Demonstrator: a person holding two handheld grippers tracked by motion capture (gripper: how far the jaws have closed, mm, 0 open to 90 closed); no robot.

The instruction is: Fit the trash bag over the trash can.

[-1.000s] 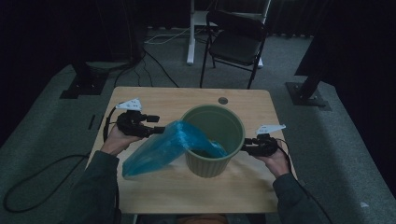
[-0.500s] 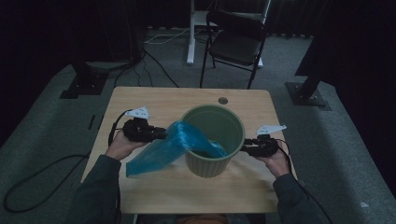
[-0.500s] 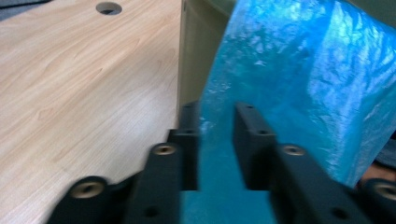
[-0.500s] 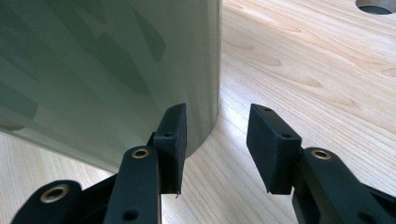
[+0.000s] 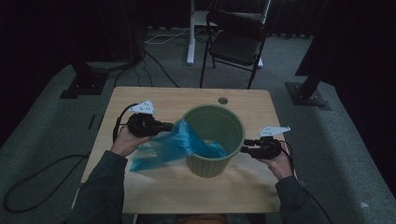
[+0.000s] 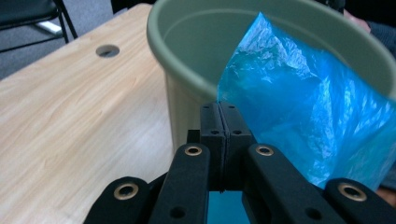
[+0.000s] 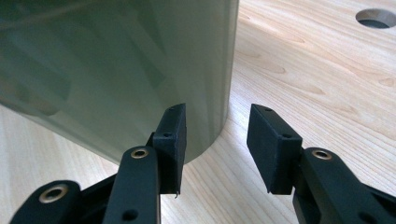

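My left gripper just clamped the blue bag, half in the green bin mid-table, left side draped out; right gripper released beside the bin. Lining unfinished.

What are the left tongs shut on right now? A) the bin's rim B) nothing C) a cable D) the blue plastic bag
D: in the left gripper view the left tongs are pressed together on an edge of the blue plastic bag, beside the green bin.
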